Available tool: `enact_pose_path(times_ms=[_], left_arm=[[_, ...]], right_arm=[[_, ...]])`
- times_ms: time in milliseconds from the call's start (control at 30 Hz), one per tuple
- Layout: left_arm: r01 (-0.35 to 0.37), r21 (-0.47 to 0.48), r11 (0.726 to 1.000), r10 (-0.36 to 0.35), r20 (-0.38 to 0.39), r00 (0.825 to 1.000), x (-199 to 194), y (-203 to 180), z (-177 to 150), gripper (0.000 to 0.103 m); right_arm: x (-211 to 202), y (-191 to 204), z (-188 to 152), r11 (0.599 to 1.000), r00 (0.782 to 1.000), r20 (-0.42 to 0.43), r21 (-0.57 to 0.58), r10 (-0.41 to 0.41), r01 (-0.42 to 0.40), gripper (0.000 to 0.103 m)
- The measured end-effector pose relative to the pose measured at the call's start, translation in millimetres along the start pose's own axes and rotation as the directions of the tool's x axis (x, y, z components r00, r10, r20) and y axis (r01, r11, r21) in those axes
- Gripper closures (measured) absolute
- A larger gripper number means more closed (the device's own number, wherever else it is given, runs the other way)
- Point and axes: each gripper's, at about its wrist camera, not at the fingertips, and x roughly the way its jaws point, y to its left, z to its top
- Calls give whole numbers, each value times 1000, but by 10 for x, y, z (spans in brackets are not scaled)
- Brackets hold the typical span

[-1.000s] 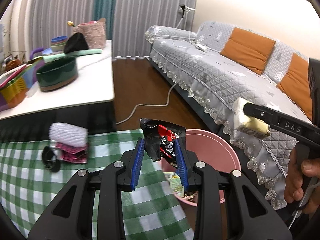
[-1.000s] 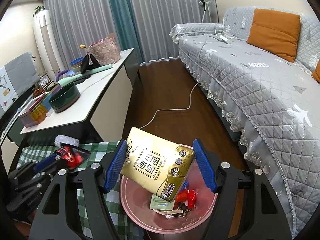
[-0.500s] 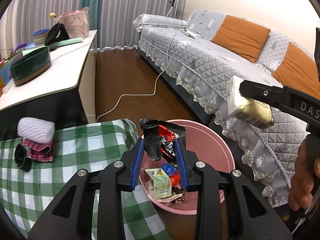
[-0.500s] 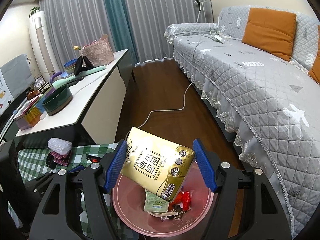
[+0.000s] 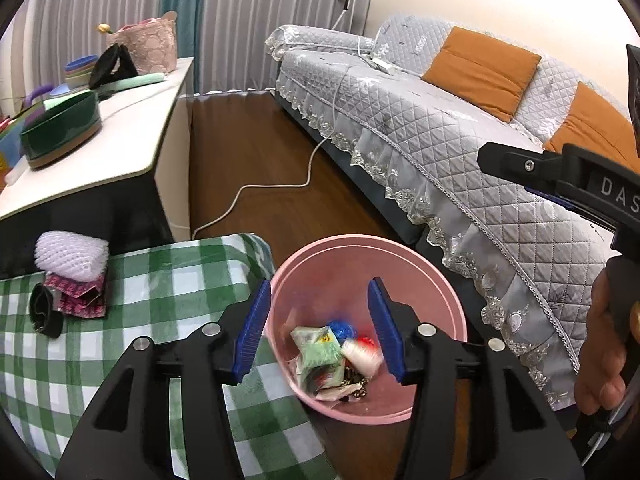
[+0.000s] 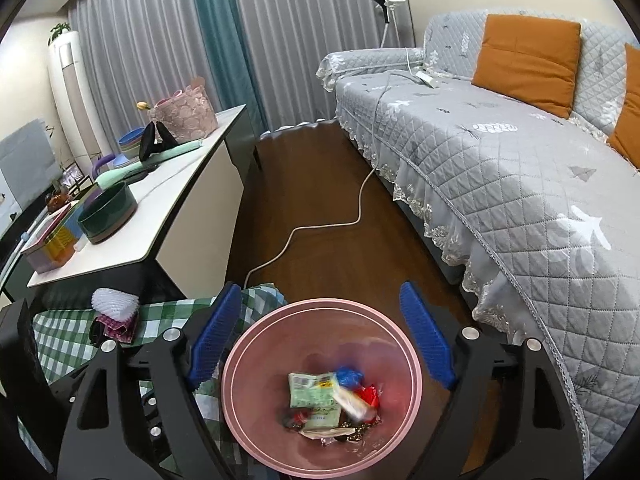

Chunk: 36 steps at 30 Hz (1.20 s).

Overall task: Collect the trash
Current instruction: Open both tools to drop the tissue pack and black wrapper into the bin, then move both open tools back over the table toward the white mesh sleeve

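A: Where do the 2 claws stand?

B: Both hang over the pink bin (image 6: pixel 320 392), which sits on the wood floor just beside the tabletop with the green checked cloth (image 5: pixel 132 364). The left claw (image 5: pixel 318 330) is spread, its blue pads (image 5: pixel 252 332) apart with nothing between them; its jaws have just been opening. The right claw (image 6: pixel 322 350) is spread wider, also empty, and its jaws have just been opening too.

A: And the trash?

B: It lies at the bottom of the bin: a pale green packet (image 6: pixel 312 390), a blue wrapper (image 6: pixel 348 376), a red wrapper (image 6: pixel 370 396) and a blurred pale packet (image 6: pixel 352 400) across them. In the left wrist view the same heap shows between the left claw's pads.

A: Anything left on the checked cloth?

B: A white mesh bundle (image 5: pixel 72 254) on a pink patterned piece (image 5: pixel 76 294), and a small black object (image 5: pixel 44 314) beside them, at the far edge of the cloth.

A: Is the person visible?

B: Only a hand (image 5: pixel 604 344) at the right edge of the left wrist view, wrapped around the right claw's handle, in front of the grey quilted sofa (image 6: pixel 520 168).
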Motion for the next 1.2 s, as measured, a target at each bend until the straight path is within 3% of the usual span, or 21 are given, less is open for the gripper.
enact_pose_path(times_ms=[600, 1200], left_arm=[[-129, -83, 988, 134, 48, 990, -733, 806, -184, 52], [-244, -190, 951, 256, 40, 966, -983, 1571, -482, 52]], right_arm=[[-137, 449, -71, 995, 999, 14, -92, 48, -46, 22], [-118, 617, -145, 991, 998, 11, -125, 57, -55, 22]])
